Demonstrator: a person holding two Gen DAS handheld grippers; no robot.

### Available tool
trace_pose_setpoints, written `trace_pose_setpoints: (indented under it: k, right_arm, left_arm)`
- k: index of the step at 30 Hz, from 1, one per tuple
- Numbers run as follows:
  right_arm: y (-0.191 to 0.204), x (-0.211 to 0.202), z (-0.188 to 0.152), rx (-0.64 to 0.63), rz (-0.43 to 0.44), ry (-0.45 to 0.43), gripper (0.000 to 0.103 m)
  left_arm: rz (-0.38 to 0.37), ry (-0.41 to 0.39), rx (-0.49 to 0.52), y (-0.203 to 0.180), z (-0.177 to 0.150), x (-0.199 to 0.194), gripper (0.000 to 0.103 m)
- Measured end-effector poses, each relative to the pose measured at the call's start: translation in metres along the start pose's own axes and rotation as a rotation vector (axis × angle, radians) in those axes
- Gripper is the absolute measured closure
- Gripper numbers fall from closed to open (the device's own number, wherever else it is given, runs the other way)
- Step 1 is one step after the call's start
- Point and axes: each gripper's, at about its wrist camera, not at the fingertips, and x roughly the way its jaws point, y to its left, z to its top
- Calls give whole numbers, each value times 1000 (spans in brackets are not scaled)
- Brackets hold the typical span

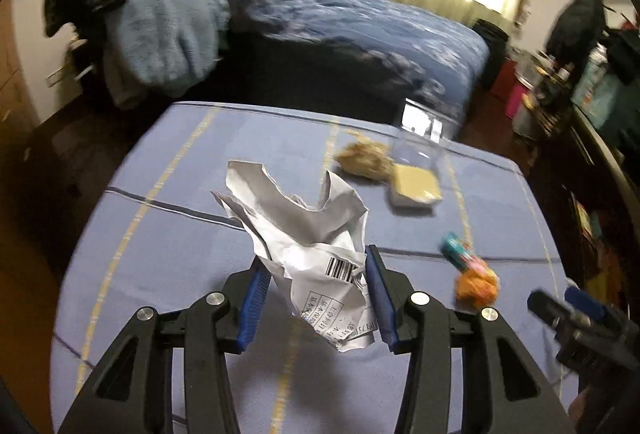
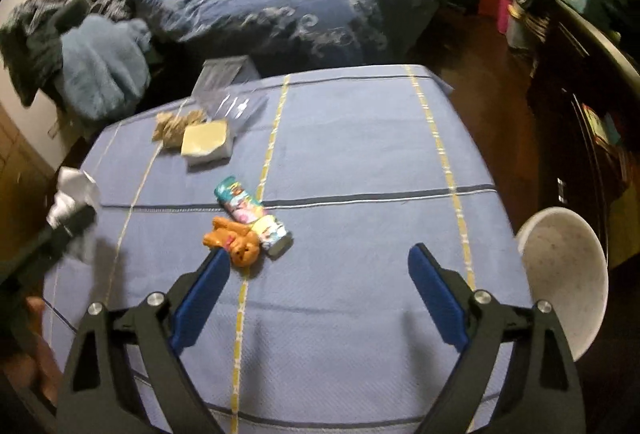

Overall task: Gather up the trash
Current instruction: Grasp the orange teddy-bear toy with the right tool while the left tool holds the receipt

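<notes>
Blue-padded fingers of the left hand-held gripper (image 1: pixel 318 298) sit closest to the left wrist camera, pinched on a crumpled white paper (image 1: pixel 308 234) with a barcode and printed text. The paper appears lifted above the table (image 1: pixel 160 234), which is covered by a lilac-blue cloth with yellow stripes. It looks very light, soft and springy: it will crush further under pressure and can slip if only a thin flap is caught, so the bunched lower part between the pads seems the safest hold. Toward the far edge lie a tan crumpled wad (image 1: pixel 366 160), a pale yellow sticky-note block (image 1: pixel 416 186) and a clear plastic container (image 1: pixel 420 138). Near the right edge sit an orange toy bear (image 1: pixel 478 284) and a small colourful tube (image 1: pixel 460 250). The right hand-held gripper (image 1: pixel 560 310) enters blurred at the right.

From the right wrist camera, the right hand-held gripper (image 2: pixel 320 290) hangs over the table (image 2: pixel 360 154) with its jaws spread wide and nothing between them. Just ahead of its left finger lies the orange toy bear (image 2: pixel 236 242), touching the colourful tube (image 2: pixel 252 210). The bear looks small and light; whether it is soft or hard I cannot tell. The tube looks rigid, smooth and likely to roll, best gripped across its middle. A white bowl-shaped bin (image 2: pixel 560 274) stands just beyond the right edge. The crumpled white paper (image 2: pixel 74 190) shows at the left edge, with the left hand-held gripper (image 2: pixel 68 226) blurred beneath it.
</notes>
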Motion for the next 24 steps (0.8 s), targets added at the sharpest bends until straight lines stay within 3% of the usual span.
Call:
trace_pose_setpoints:
  k: [6, 14, 18, 20, 21, 24]
  right_arm:
    - [3, 2, -6, -56, -21, 7, 11]
    - [62, 32, -12, -121, 31, 35, 15]
    - [77, 47, -8, -81, -8, 37, 29]
    - [77, 50, -5, -64, -33, 26, 42]
    - [76, 53, -4, -53, -46, 28, 58]
    - [68, 54, -2, -24, -29, 43, 58]
  left_arm:
    - [-40, -9, 1, -18, -1, -1, 55]
    - [30, -39, -14, 17, 2, -22, 55]
    - [54, -36, -23, 34, 0, -27, 55]
    - [59, -35, -27, 39, -1, -28, 55]
    - [61, -34, -29, 40, -2, -29, 55]
    - [58, -29, -33, 41, -3, -30, 55]
